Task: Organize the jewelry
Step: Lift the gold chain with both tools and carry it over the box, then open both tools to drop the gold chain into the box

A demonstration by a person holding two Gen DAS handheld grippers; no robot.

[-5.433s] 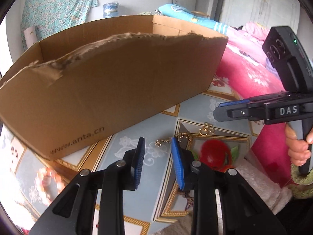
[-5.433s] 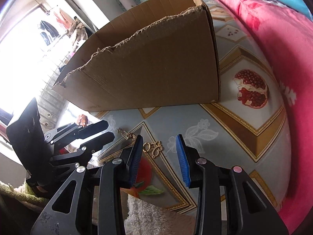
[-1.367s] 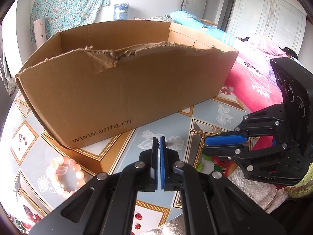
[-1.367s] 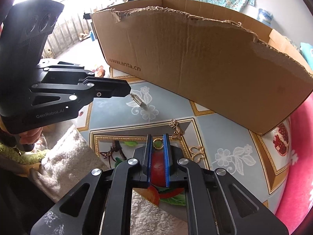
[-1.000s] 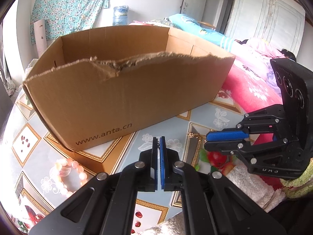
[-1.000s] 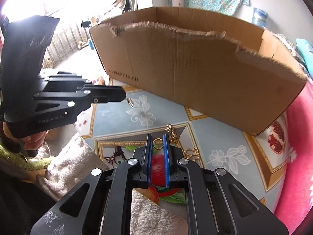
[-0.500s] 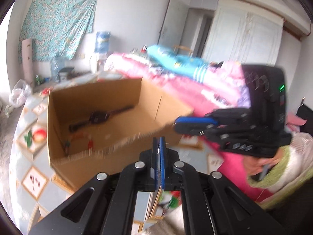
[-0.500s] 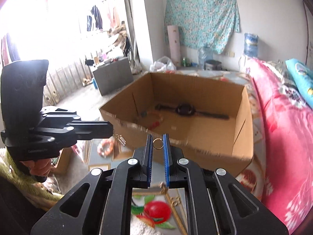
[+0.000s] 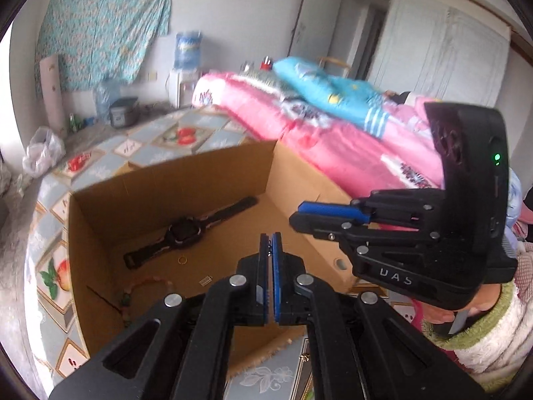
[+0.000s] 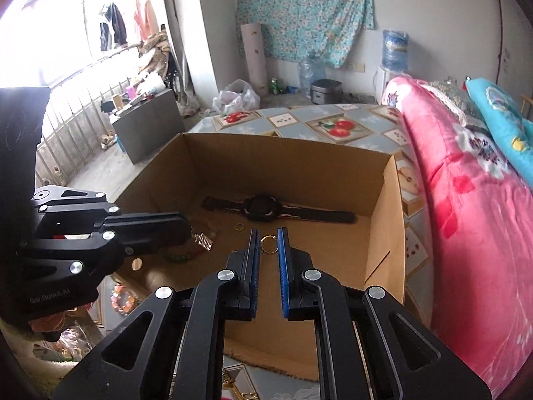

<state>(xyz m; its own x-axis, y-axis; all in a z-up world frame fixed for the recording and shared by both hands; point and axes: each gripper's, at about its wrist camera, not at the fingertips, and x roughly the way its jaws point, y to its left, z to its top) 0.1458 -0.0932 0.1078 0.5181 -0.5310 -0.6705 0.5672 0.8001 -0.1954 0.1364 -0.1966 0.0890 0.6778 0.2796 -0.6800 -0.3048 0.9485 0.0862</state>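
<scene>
A patterned tabletop printed with fruit tiles carries an open cardboard box, which sits along the table's edge beside a pink quilted bed. No writing shows on the box walls from these angles.

Above the box's near rim hang both tools. The left gripper, seen side-on from the right wrist view, bears faint lettering that reads roughly "GenRobot.AI"; its fingers are pressed together, and a small ridged gold charm dangles from their tips over the box's left part. The right gripper has its blue pads nearly together, clamped on a small gold ring held upright between them over the middle of the box. In the left wrist view the right gripper's side carries white letters that read "DAS", slightly blurred, with a green light lit on its housing.

On the box floor, a black wristwatch lies flat along the far wall. A beaded bracelet lies near the box's left wall, a second gold ring lies just in front of the watch, and a tiny ridged charm rests beside the bracelet. Outside the box, a pink bead bracelet lies on the table near its left edge.
</scene>
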